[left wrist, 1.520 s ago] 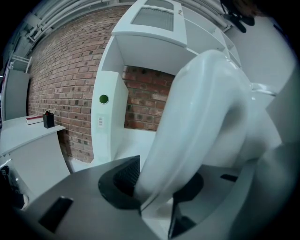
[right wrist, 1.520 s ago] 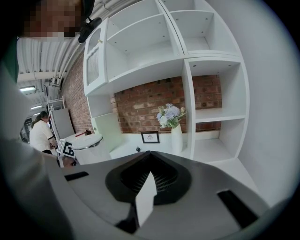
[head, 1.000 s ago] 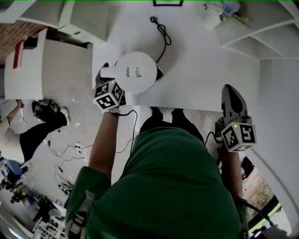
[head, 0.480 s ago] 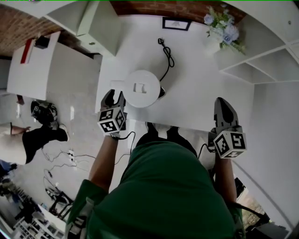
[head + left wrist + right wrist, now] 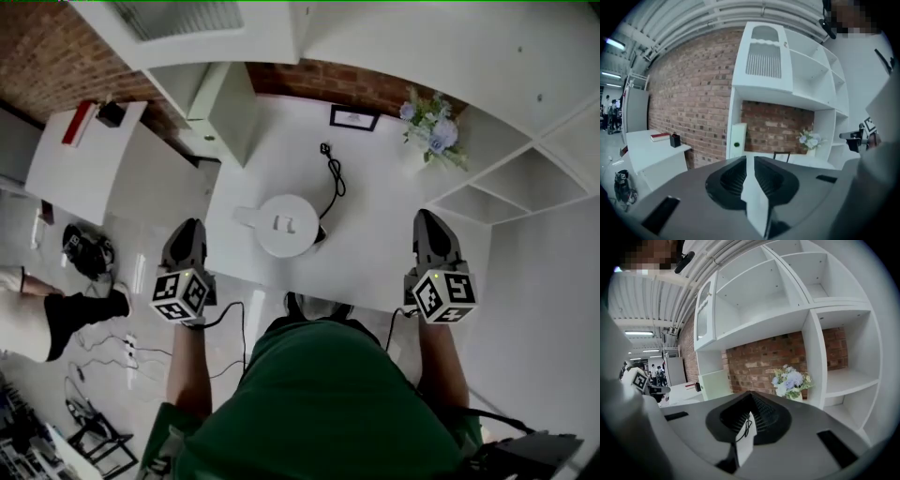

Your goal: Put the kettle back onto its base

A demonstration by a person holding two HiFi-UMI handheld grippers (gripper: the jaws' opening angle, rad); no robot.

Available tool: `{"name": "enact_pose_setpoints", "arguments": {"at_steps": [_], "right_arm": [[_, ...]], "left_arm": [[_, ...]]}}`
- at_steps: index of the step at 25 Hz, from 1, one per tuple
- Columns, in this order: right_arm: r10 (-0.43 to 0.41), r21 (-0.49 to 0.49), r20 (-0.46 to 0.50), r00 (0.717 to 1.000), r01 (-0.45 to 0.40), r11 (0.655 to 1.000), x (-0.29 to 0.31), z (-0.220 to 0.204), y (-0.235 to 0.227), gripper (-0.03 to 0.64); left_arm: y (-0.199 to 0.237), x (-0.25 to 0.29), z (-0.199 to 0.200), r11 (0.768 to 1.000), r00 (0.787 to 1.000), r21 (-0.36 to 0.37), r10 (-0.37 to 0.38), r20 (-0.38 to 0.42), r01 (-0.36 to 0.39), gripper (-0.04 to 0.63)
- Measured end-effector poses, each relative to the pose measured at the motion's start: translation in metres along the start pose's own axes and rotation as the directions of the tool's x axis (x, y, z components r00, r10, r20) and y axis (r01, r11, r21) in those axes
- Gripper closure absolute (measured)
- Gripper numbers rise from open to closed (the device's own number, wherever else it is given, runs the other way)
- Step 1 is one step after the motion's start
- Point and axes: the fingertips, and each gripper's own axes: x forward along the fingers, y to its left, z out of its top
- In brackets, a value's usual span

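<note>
Two empty grippers, our left gripper (image 5: 189, 225) and right gripper (image 5: 427, 218), hang with jaws fully together, well apart from the kettle (image 5: 287, 225), which stands mid-frame on the bench (image 5: 384, 253), seemingly seated on its base (image 5: 321, 235) with the cord (image 5: 334, 180) trailing toward the top, so we judge the task done.

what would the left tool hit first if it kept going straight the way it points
Likely the white table top, left of the kettle, since the left tool tilts slightly down; beyond stands the brick wall. Depth is hard to judge.
</note>
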Motion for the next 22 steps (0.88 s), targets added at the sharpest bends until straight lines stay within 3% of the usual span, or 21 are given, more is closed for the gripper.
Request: {"name": "enact_pose_setpoints", "arguments": {"at_steps": [2,6,9,15,22], "right_arm": [[0.018,-0.017,0.037,0.999,-0.017,1.0,0.005,0.02,0.008,0.595],[0.066,-0.058,0.113,0.991,-0.06,0.997,0.007,0.066,0.036,0.595],[0.089,-0.09,0.155,0.984,-0.076,0.993,0.001,0.091,0.054,0.595],[0.148,-0.148,0.273,0.951,-0.11,0.983,-0.012,0.144,0.072,0.595],[0.195,-0.21,0.347,0.917,-0.126,0.969,-0.038,0.179,0.081,0.595]], "left_arm": [[-0.007,-0.007,0.043,1.0,0.996,-0.009,0.009,0.09,-0.008,0.531],[-0.037,-0.02,0.112,0.998,0.972,-0.009,-0.056,0.227,0.06,0.531],[-0.06,-0.031,0.148,0.994,0.952,0.018,-0.107,0.286,0.106,0.531],[-0.091,-0.041,0.21,0.99,0.909,0.055,-0.141,0.393,0.129,0.531],[-0.13,-0.061,0.248,0.981,0.869,0.127,-0.19,0.457,0.147,0.531]]}}
